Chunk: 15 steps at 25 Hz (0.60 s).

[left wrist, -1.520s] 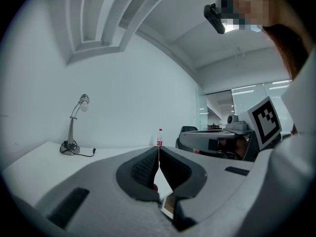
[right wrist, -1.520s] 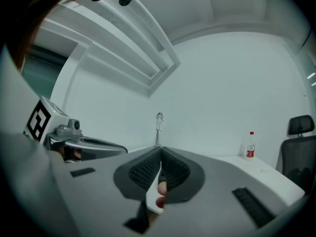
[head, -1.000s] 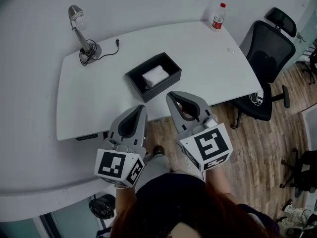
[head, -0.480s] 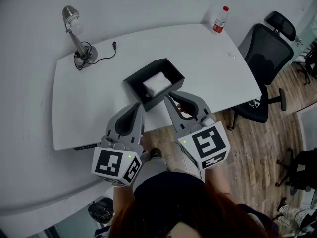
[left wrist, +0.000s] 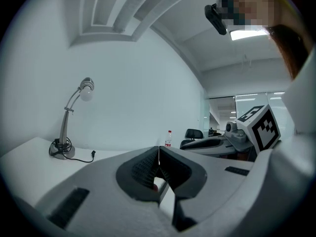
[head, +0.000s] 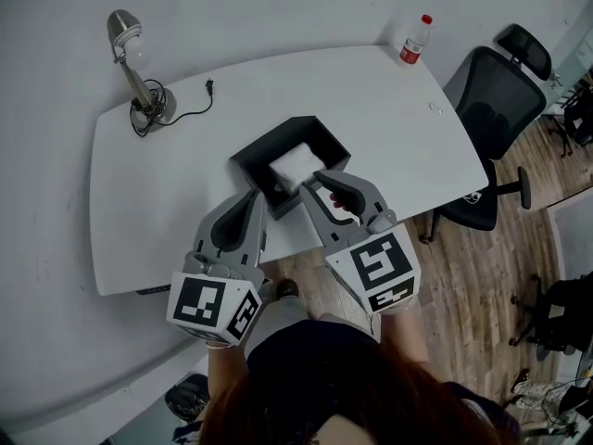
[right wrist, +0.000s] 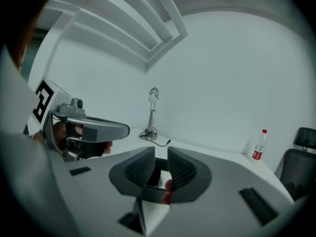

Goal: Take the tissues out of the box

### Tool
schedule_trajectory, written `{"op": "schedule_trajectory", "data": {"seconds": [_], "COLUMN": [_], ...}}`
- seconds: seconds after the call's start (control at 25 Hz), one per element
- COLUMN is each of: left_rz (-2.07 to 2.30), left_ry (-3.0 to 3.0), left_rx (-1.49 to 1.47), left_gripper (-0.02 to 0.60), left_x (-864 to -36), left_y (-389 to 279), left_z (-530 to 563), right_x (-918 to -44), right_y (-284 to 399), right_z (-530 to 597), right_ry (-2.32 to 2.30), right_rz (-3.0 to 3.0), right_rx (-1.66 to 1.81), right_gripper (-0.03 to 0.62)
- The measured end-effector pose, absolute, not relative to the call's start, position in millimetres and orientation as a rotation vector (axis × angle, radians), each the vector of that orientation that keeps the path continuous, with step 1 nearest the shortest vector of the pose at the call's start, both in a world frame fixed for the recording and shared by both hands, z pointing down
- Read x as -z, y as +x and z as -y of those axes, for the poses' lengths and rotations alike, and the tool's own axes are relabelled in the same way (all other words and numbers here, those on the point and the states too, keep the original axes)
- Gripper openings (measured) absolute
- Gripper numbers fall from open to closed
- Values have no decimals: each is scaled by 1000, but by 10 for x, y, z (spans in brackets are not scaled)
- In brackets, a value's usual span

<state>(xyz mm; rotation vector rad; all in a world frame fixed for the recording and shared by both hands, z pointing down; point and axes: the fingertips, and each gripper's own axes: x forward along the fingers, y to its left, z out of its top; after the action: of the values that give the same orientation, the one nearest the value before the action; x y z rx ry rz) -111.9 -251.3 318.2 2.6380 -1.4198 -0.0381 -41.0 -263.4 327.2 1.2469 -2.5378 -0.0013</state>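
Both grippers pushed forward since a second ago: they were back at the table's front edge, now they're at the box. Right jaws went from shut to parted.

Right gripper [head: 320,185]: jaws opening, narrow gap so far. Nothing is pinched; the box wall and a bit of white tissue show through the gap. Tips sit over the box's [head: 267,139] near-right rim.

Left gripper [head: 259,196]: jaws fully together, nothing between them. Tip is at the box's near-left wall; can't tell if it's touching.

Tissues [head: 296,165]: inside the box, toward its right half, with dark floor showing to their left.

Edges/room:
- Box is turned diagonal, with its near corner close to the table's [head: 398,119] front edge.
- Bare tabletop lies left, right and behind the box.
- Lamp [head: 134,72] is at the rear-left corner, its cable and plug trailing right, well apart from the box.
- Bottle [head: 414,40] stands upright at the rear-right edge.
- Chair [head: 496,91] is just beside the table's right end.

Count: 2 grippers, 1 box, 1 white tissue pile, 1 lamp, 1 bottle, 1 chair at the table.
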Motion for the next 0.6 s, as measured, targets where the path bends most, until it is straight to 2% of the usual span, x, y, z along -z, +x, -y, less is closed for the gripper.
{"op": "schedule_trajectory", "data": {"seconds": [0.6], "left_rz": [1340], "left_ry": [2610], "left_rx": [50], "left_gripper": [21], "left_x": [-3376], "left_y": [-1204], "left_z": [2890], "right_x": [-3665], "right_y": [-580], "right_z": [2964], "right_ry": [1163], "right_rz": [2400], "right_rx": [-26], "right_gripper": [157]}}
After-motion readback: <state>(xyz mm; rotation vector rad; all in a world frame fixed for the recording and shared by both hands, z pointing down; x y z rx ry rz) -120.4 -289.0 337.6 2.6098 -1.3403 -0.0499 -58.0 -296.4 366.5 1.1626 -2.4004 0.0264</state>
